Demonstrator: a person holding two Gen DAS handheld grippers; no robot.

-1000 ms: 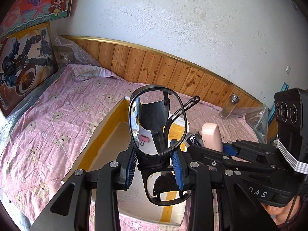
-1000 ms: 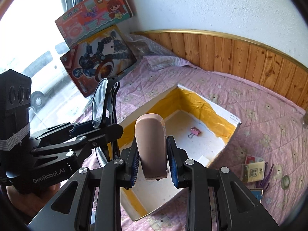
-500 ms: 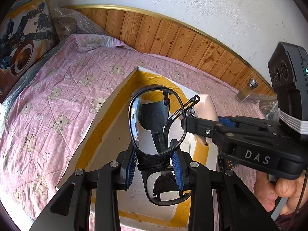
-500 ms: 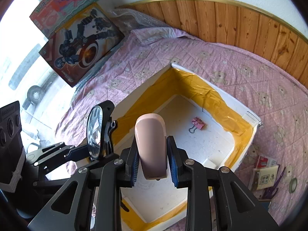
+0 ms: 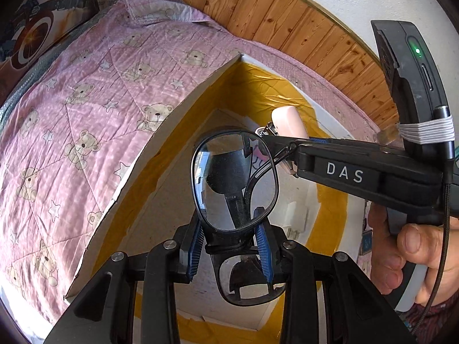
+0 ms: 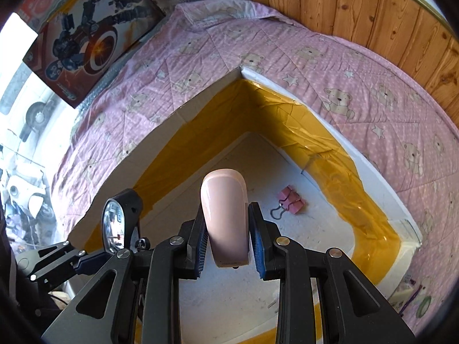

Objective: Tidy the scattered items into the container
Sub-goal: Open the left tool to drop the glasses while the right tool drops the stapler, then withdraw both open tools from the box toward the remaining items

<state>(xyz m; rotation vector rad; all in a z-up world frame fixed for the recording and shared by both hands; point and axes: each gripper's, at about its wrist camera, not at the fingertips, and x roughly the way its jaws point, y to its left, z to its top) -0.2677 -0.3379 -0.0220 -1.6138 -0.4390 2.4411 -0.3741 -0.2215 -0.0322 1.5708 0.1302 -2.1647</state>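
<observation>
Both over the box [image 6: 373, 154] now, left gripper [image 5: 231, 246] clamping glasses [image 5: 233, 183], right gripper [image 6: 228, 246] clamping a pink case [image 6: 225, 218]; next, lower and release.

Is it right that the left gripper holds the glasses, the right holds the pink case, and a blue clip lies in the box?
Not quite: the clip in the box is pink, as the right wrist view shows. The left gripper does hold the glasses, the right gripper the pink case.

A: Left claw [image 5: 231, 253]?
B: Closed on glasses [image 5: 234, 185], lens standing upright ahead of its fingers.
A: Right claw [image 6: 228, 243]?
B: Clamped on a pink case [image 6: 225, 219]; a hand [image 5: 401, 261] grips its handle behind.
</observation>
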